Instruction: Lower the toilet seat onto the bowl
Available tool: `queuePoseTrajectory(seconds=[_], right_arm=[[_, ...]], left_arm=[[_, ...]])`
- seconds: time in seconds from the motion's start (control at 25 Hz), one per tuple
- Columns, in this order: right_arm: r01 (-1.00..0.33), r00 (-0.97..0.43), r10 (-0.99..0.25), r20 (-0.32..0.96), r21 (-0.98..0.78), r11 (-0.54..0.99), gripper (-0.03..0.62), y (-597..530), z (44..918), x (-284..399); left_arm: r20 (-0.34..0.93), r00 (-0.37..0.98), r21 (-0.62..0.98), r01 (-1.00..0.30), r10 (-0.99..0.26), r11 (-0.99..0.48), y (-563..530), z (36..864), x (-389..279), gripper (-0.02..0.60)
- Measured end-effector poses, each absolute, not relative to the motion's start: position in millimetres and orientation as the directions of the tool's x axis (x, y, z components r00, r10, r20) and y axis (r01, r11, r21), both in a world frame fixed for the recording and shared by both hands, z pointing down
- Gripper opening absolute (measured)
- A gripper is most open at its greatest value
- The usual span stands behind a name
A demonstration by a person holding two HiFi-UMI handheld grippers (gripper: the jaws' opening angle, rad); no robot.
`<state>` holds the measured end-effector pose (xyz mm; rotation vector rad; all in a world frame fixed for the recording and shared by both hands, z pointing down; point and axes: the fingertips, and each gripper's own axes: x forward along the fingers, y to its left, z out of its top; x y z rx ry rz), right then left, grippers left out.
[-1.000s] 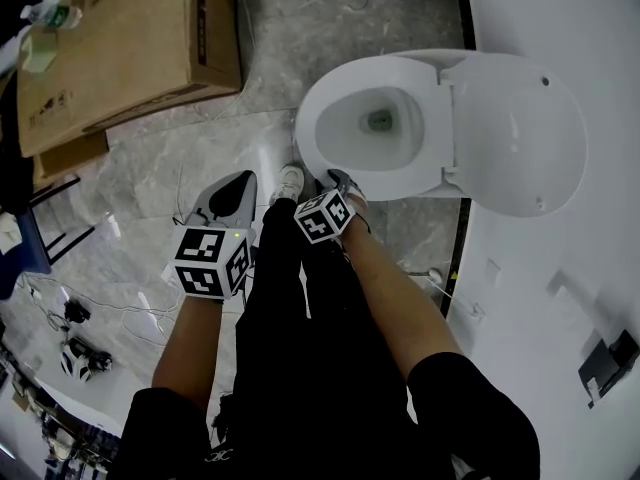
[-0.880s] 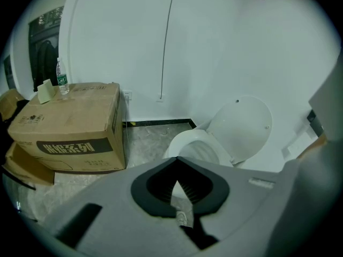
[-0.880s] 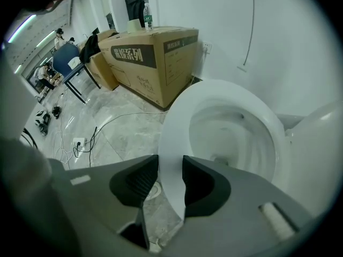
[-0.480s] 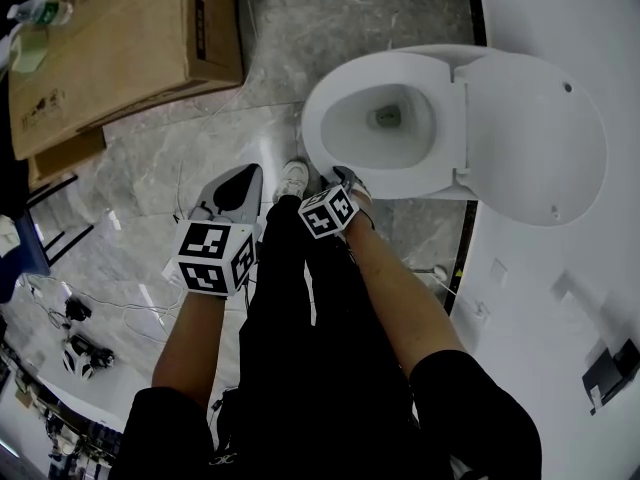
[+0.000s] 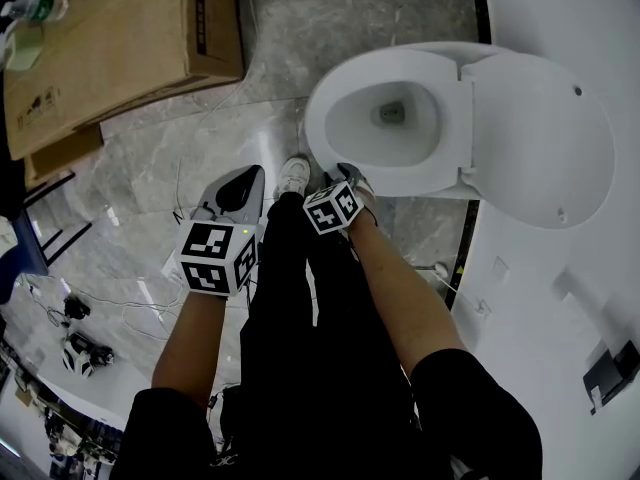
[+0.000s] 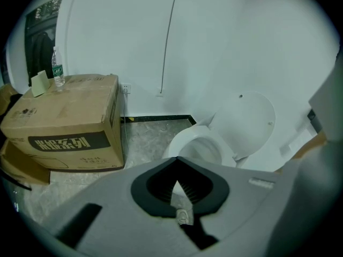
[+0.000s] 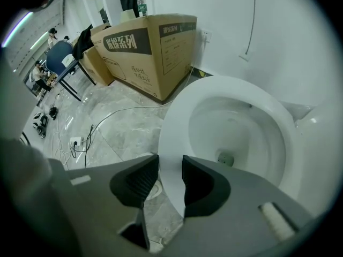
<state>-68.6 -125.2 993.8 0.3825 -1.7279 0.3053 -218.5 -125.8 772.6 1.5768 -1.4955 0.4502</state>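
Note:
The white toilet seat (image 5: pixel 328 158) lies flat on the bowl (image 5: pixel 392 118), and the lid (image 5: pixel 540 138) stands raised behind it. My right gripper (image 5: pixel 347 177) points almost straight down over the seat's front edge. Its jaws are open, and in the right gripper view (image 7: pixel 170 167) the seat's front rim (image 7: pixel 174 138) shows through the gap, not pinched. My left gripper (image 5: pixel 250 173) hangs further left over the floor, away from the toilet, and its jaws (image 6: pixel 175 162) are shut on nothing. The toilet (image 6: pixel 201 143) shows beyond them.
A large cardboard box (image 5: pixel 110 48) stands on the marble floor left of the toilet, with a water bottle (image 6: pixel 58 71) on top. Cables (image 5: pixel 75 318) and a socket strip (image 7: pixel 75 142) lie on the floor. The person's shoes (image 5: pixel 292 176) stand at the bowl's front.
Both grippers have sunk a little. The seat lies on the bowl and the lid stays up, as before.

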Motion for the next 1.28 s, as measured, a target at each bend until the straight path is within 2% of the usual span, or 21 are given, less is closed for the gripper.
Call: queuePoseTrajectory(seconds=[0.12,0.24,0.32,0.56,0.92,1.28], right_arm=[[-0.434,-0.179,-0.072,0.981,-0.013,0.901,0.130,-125.8,988.8,-68.8],[-0.484,-0.208,-0.099,0.973,-0.014,0.875,0.073,-131.2,969.0,-68.2],[-0.529,-0.227,-0.138,0.964,-0.003,0.849,0.008,-137.9,949.5,-64.7],[-0.633,-0.277,-0.236,0.931,0.008,0.774,0.008,-155.7,881.1,-48.0],[-0.787,-0.350,-0.481,0.804,0.027,0.617,0.008,-198.1,732.2,-24.0],[-0.886,-0.394,-0.720,0.571,-0.027,0.463,0.006,-244.5,544.1,4.6]], left_arm=[[0.764,0.214,0.350,-0.930,-0.609,0.112,-127.4,770.9,-217.5,0.008],[0.757,0.218,0.351,-0.931,-0.616,0.101,-130.3,761.8,-218.4,0.008],[0.751,0.221,0.349,-0.933,-0.622,0.091,-133.6,752.1,-218.2,0.008],[0.728,0.232,0.341,-0.939,-0.645,0.048,-146.4,708.5,-206.0,0.008],[0.654,0.269,0.320,-0.945,-0.707,-0.064,-176.0,613.9,-169.9,0.008],[0.523,0.301,0.285,-0.944,-0.798,-0.169,-207.2,492.7,-116.3,0.008]])
